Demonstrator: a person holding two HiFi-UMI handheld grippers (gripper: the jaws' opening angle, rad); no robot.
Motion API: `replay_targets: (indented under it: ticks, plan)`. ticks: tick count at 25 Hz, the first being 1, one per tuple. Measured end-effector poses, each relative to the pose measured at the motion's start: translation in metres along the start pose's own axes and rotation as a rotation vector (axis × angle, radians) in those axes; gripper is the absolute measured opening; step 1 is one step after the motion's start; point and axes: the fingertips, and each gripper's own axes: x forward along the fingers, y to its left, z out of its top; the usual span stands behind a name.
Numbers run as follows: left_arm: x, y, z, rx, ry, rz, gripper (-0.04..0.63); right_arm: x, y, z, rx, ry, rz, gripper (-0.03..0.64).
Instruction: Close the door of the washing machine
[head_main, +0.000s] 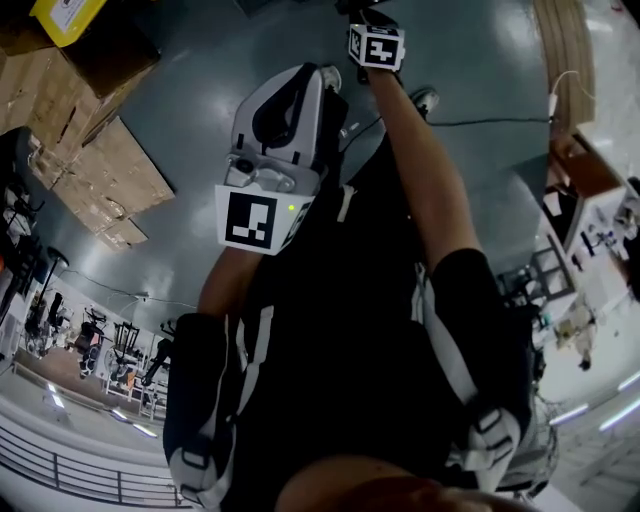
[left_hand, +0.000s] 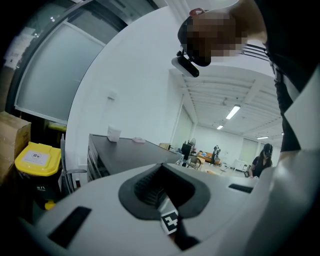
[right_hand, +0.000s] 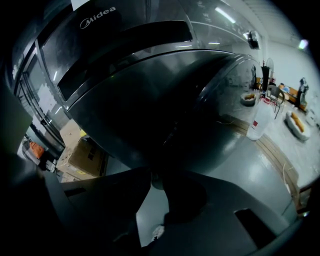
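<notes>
The dark Midea washing machine (right_hand: 100, 60) fills the right gripper view, and its round dark door (right_hand: 165, 110) bulges toward the camera. My right gripper (right_hand: 156, 180) points down at the door's lower edge with its tips right against it. A wedge of floor shows between the jaws, and it is too dark to tell whether they pinch the door. In the head view only its marker cube (head_main: 377, 46) shows, at the end of my outstretched arm. My left gripper (head_main: 315, 78) (left_hand: 162, 167) hangs in front of my body, away from the machine, shut with nothing in it.
Cardboard boxes (head_main: 90, 150) (right_hand: 87, 155) stand on the grey floor to the left. A yellow-lidded bin (left_hand: 37, 157) and a dark cabinet (left_hand: 130, 155) show in the left gripper view. A white container (right_hand: 257, 125) stands on the floor to the right, and a cable (head_main: 480, 122) runs across it.
</notes>
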Motion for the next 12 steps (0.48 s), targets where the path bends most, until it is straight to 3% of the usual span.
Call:
replay_targets:
  ticks: [7,12]
  plan:
    - [-0.006,-0.006,0.019,-0.01,-0.04,0.026,0.005,-0.036,-0.005,0.019,-0.034,-0.006,-0.001,0.075]
    - [-0.012,-0.027,0.037,0.02,-0.049,0.006,0.006,-0.107,-0.01,0.036,-0.071,-0.066,0.035,0.043]
